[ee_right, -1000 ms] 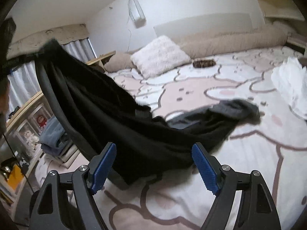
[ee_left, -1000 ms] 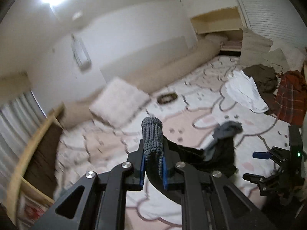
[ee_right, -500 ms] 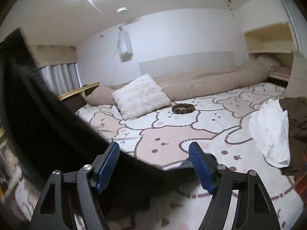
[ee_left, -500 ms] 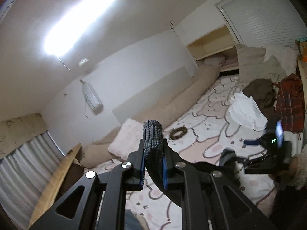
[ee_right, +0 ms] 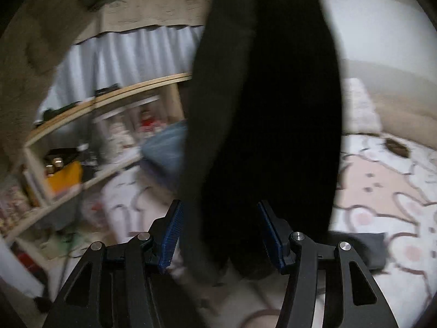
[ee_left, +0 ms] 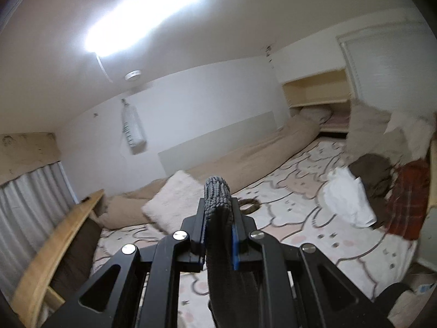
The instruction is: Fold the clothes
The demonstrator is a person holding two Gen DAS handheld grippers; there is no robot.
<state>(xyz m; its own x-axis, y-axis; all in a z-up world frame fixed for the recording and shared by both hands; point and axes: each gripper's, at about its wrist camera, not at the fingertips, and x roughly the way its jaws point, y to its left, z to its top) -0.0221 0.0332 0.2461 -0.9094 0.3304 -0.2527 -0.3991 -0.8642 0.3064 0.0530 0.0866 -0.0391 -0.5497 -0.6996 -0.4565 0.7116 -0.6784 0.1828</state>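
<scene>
My left gripper (ee_left: 217, 218) is shut on the grey ribbed cuff (ee_left: 217, 194) of a dark garment and holds it high above the bed (ee_left: 300, 227). The cloth hangs down between the fingers and out of that view. In the right wrist view the same dark garment (ee_right: 267, 114) hangs as a long black drape in front of the camera. My right gripper (ee_right: 221, 232) is open, its blue pads on either side of the hanging cloth, not closed on it.
A pile of clothes lies at the bed's right: a white garment (ee_left: 347, 199), a brown one (ee_left: 374, 169) and a red plaid one (ee_left: 407, 207). A fluffy pillow (ee_left: 172, 199) lies by the headboard. Wooden shelves (ee_right: 82, 142) with toys stand to the left.
My left gripper has lifted the garment higher, clear of the bed. My right gripper has swung left towards the shelves and now has the hanging cloth between its open fingers.
</scene>
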